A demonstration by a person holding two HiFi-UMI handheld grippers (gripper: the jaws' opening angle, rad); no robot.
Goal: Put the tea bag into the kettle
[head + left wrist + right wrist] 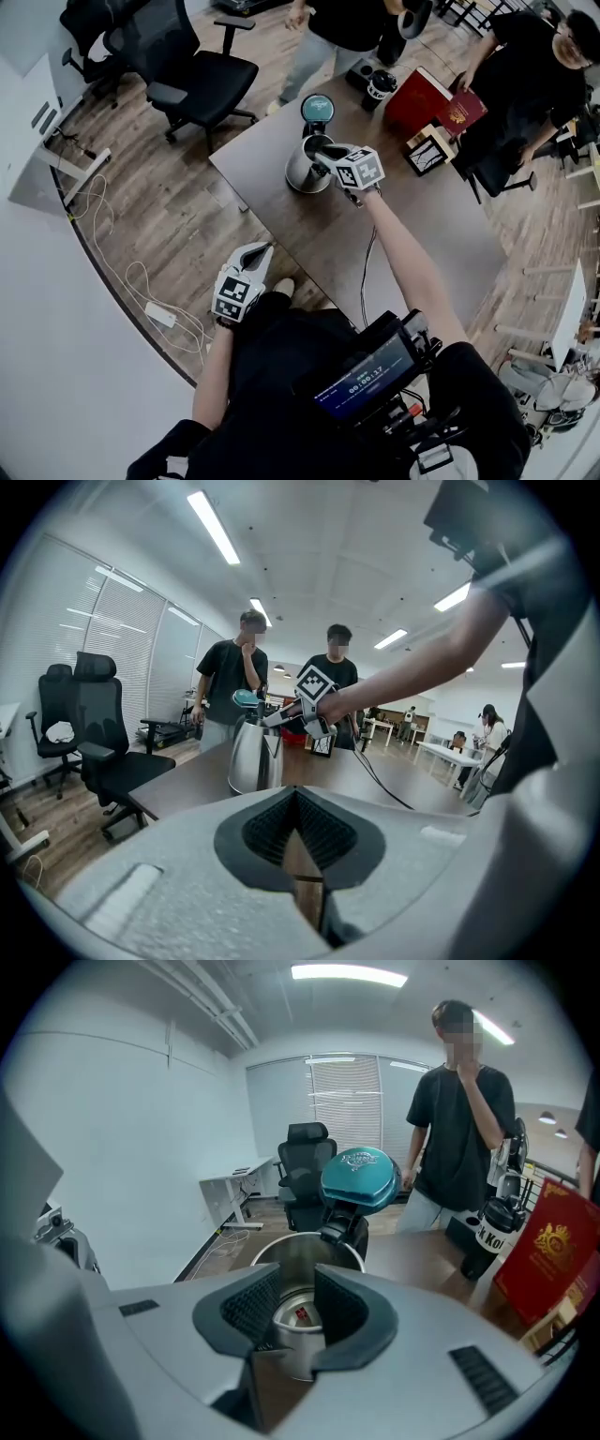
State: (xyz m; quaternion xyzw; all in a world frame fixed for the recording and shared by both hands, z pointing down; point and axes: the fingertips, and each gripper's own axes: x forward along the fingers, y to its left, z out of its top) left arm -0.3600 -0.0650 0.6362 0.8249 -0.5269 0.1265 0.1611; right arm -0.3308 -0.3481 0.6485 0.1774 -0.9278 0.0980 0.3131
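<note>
Jaws of the right gripper [298, 1297] stand apart with nothing pressed between their ribbed black pads. They hang just above the open mouth of the kettle [305, 171]. Through the gap between them the tea bag [301, 1313] lies on the kettle's floor, well below the pads. It shows only as a small red and pale scrap, too small to read in detail.

The kettle is rounded, polished steel with a bright circular rim. Its teal lid [361, 1177] is tipped up on a black hinge at the far side. It stands near one corner of a dark, matt brown table [403, 253].

The person's right arm reaches out straight over the table, bare from the elbow, with the marker cube just behind the kettle's rim. A thin black cable runs back under the arm.

The left gripper [296, 829] has its jaws together, the pads meeting in a narrow V with nothing between them. It is held low by the person's left side, off the table edge and above the wood-plank floor, pointing towards the kettle.

A red box [417, 98] with a gold emblem and a black bottle [380, 86] stand at the table's far end. The bottle's white lettering is cut off by the frame edge in the right gripper view.
</note>
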